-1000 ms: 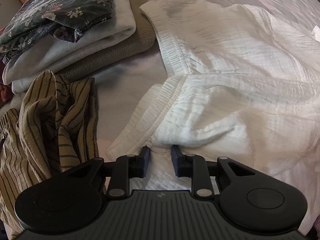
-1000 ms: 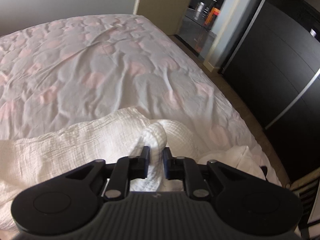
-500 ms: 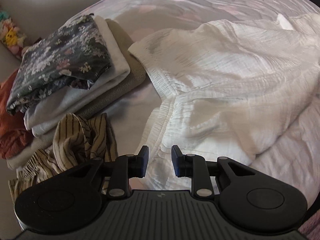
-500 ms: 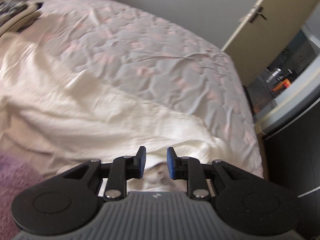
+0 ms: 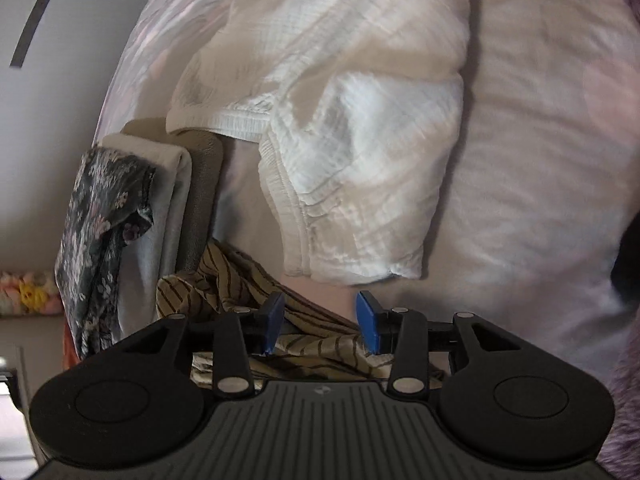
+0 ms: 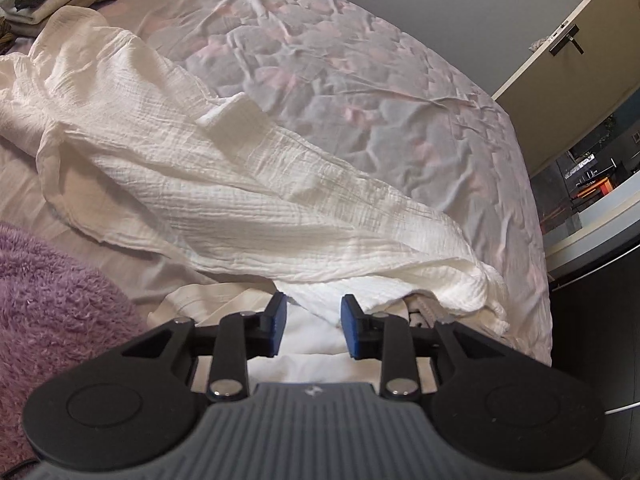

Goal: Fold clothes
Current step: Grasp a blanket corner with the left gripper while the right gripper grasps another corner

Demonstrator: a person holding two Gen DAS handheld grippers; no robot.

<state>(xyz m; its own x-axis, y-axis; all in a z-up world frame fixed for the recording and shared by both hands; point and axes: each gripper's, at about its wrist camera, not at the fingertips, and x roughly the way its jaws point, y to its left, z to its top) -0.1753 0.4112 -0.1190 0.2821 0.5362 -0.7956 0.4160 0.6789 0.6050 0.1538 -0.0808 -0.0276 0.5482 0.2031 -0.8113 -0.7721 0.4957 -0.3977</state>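
As the white garment (image 6: 224,184) lies spread on the bed (image 6: 360,80), its long axis runs from the folded stack (image 5: 132,216) toward our right tongs (image 6: 310,330), whose jaws stand apart and empty at its near end. Our left tongs (image 5: 320,320), also apart, hover over the striped cloth (image 5: 224,284), just short of the elastic waistband (image 5: 280,184). Crinkled gauze, half doubled, loosely rumpled.
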